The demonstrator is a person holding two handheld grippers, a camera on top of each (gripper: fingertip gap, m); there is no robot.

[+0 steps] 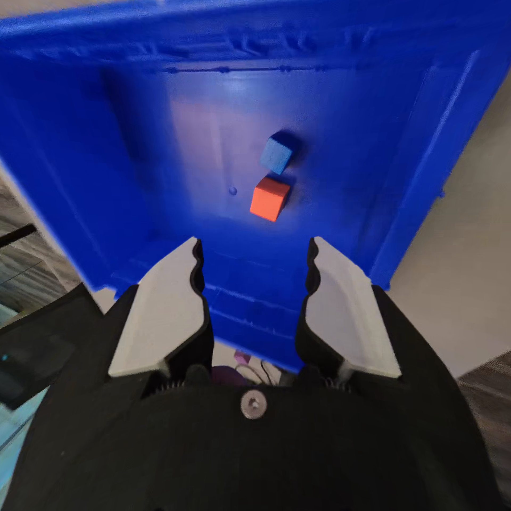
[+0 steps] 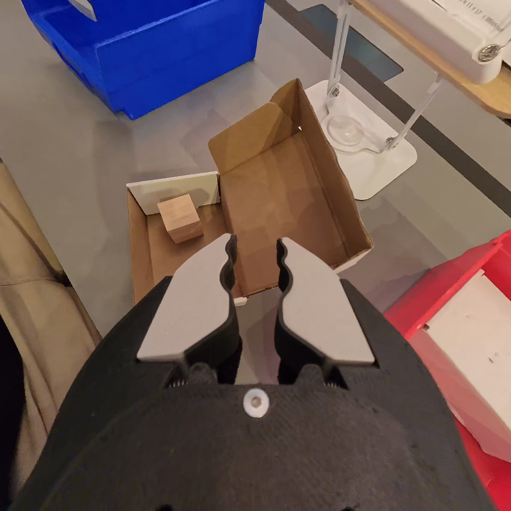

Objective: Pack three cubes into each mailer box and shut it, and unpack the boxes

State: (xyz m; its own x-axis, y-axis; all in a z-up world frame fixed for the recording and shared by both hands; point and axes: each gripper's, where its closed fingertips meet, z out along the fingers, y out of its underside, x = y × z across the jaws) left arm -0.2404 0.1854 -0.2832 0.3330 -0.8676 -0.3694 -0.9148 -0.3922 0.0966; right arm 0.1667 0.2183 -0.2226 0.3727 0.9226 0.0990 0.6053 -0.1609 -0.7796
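Your left claw hangs over the blue bin, pointing steeply down into it, with its fingers spread wide apart and nothing between them. Past the fingertips, toward twelve o'clock, an orange cube sits on the bin floor, and a blue cube lies just beyond it, corner nearly touching. This view is blurred, so finer detail on the bin walls cannot be made out.

Your right claw tilts down over the grey tabletop, fingers parted by a narrow gap and gripping nothing. Its tips hover above the open mailer box, whose brown lid stands raised toward one o'clock. Inside the box tray, at ten o'clock from the fingertips, a plain wooden cube rests near the white inner flap. The blue bin stands at eleven o'clock, well apart from the box. A red bin sits at four o'clock, and a white stand at two o'clock.
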